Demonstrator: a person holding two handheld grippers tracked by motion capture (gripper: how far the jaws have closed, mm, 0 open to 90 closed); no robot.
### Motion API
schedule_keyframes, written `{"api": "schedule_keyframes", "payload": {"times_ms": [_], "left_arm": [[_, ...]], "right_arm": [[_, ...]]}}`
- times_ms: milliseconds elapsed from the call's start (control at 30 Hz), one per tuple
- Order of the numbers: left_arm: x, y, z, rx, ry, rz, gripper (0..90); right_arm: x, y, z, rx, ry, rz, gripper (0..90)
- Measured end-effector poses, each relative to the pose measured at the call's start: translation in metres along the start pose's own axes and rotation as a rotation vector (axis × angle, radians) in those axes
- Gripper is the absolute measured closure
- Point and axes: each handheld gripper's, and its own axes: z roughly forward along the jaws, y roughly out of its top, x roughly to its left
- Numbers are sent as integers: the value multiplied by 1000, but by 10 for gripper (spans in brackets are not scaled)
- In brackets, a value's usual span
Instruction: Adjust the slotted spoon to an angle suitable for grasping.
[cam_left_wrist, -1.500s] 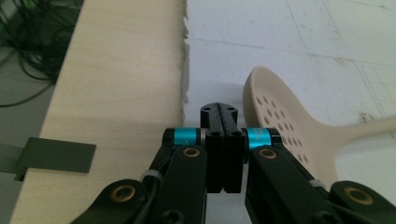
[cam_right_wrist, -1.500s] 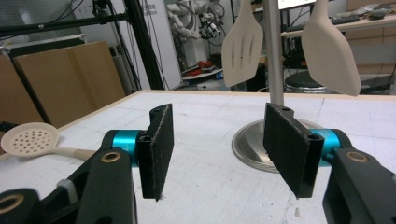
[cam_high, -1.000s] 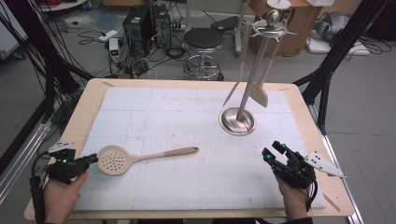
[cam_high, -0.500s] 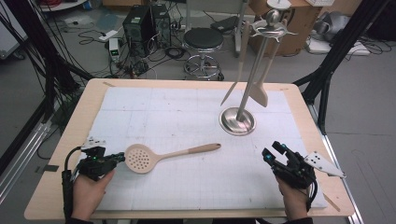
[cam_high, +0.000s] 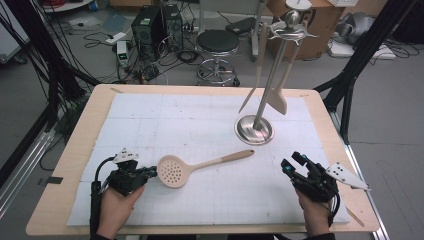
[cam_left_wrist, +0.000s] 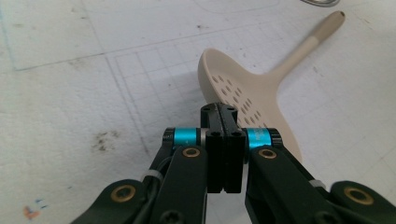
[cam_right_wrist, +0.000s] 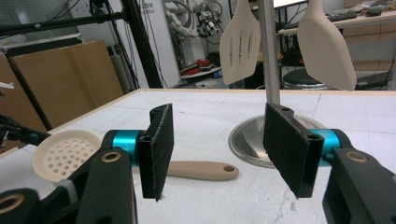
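A beige perforated skimmer (cam_high: 172, 171) lies on the white mat (cam_high: 150, 120), its handle pointing right and away toward a steel utensil stand (cam_high: 254, 129). My left gripper (cam_high: 150, 172) is at the skimmer's left rim, jaws pressed together on that edge. In the left gripper view my left gripper (cam_left_wrist: 223, 112) is shut against the near rim of the skimmer (cam_left_wrist: 243, 88). My right gripper (cam_high: 292, 162) rests open at the mat's front right, apart from the handle. The right gripper view shows my right gripper (cam_right_wrist: 224, 149) with nothing between the pads, the skimmer (cam_right_wrist: 65, 151) beyond.
From the stand's pole (cam_right_wrist: 268, 51) hang a slotted turner (cam_right_wrist: 240, 42) and a plain spatula (cam_right_wrist: 327, 46). The stand's round base (cam_right_wrist: 247, 140) sits just beyond my right gripper. The wooden table edge (cam_high: 75, 150) borders the mat. Stools, cables and boxes are on the floor behind.
My left gripper has moved right along the front of the mat, and the skimmer has moved right with it, toward the stand. The right gripper has stayed put.
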Motion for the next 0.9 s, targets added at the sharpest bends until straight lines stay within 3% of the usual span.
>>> {"api": "schedule_keyframes", "payload": {"times_ms": [133,533,900], "left_arm": [[-5,0,3,2,-50,-3,898],[-27,2,10,10,-99,42,898],[-46,1,15,3,-183,55,897]], "right_arm": [[1,0,1,0,0,-2,428],[2,-2,4,10,4,-2,428],[1,-5,9,34,-1,-1,427]]}}
